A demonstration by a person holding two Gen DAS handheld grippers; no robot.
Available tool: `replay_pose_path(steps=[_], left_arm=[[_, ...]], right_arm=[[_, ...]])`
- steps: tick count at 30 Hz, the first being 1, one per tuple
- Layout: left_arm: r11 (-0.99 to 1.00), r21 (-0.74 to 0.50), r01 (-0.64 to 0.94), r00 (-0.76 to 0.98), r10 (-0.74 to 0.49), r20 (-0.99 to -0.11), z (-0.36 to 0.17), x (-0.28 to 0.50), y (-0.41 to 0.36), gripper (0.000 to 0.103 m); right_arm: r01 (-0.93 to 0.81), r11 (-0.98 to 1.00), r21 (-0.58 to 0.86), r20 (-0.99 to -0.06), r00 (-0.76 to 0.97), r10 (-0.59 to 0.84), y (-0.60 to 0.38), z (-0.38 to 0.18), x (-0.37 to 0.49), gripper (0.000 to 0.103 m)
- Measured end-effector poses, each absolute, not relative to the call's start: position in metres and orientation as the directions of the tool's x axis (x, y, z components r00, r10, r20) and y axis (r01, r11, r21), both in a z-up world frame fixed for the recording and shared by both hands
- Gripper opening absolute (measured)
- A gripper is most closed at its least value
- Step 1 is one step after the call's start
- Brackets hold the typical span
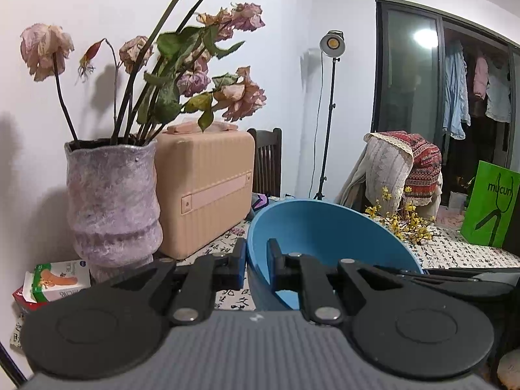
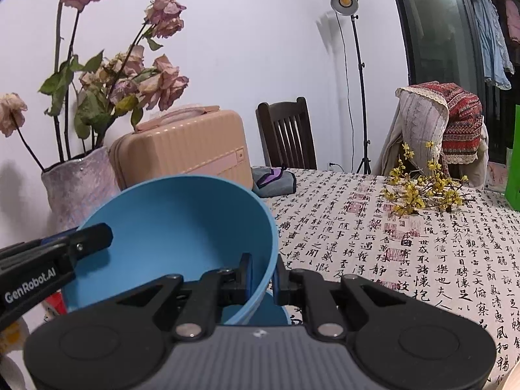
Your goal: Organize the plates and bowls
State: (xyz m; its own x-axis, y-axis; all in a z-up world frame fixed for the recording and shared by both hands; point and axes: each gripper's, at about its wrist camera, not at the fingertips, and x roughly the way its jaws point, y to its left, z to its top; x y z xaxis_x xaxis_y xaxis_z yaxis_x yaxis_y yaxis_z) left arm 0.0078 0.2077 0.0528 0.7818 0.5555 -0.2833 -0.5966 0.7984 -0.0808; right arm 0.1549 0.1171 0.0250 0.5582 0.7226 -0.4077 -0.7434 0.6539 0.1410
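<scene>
While blue bowl [image 2: 182, 227] tilts, both grippers' fingers [image 2: 246, 273] pinch its rim, opposite sides

The blue bowl's [image 2: 175, 227] base hides behind the right hand-held gripper [image 2: 261, 279]; beside it, the vase's [image 2: 74, 191] foot is covered.

Tilted blue bowl [image 2: 182, 227]; rim pinched

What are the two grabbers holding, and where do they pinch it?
Both hold the blue bowl by its rim: left gripper on one side, right gripper on the opposite.
</scene>
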Motion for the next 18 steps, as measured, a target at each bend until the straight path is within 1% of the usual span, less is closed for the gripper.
replay_pose_path(steps=[18], left_arm=[[0.799,-0.103,-0.593,0.775,0.531,-0.344,0.024,0.012,0.219,0.013]], right_arm=[[-0.745,0.654,0.131,-0.447,0.545,0.709,0.128,-0.001,0.163,0.012]])
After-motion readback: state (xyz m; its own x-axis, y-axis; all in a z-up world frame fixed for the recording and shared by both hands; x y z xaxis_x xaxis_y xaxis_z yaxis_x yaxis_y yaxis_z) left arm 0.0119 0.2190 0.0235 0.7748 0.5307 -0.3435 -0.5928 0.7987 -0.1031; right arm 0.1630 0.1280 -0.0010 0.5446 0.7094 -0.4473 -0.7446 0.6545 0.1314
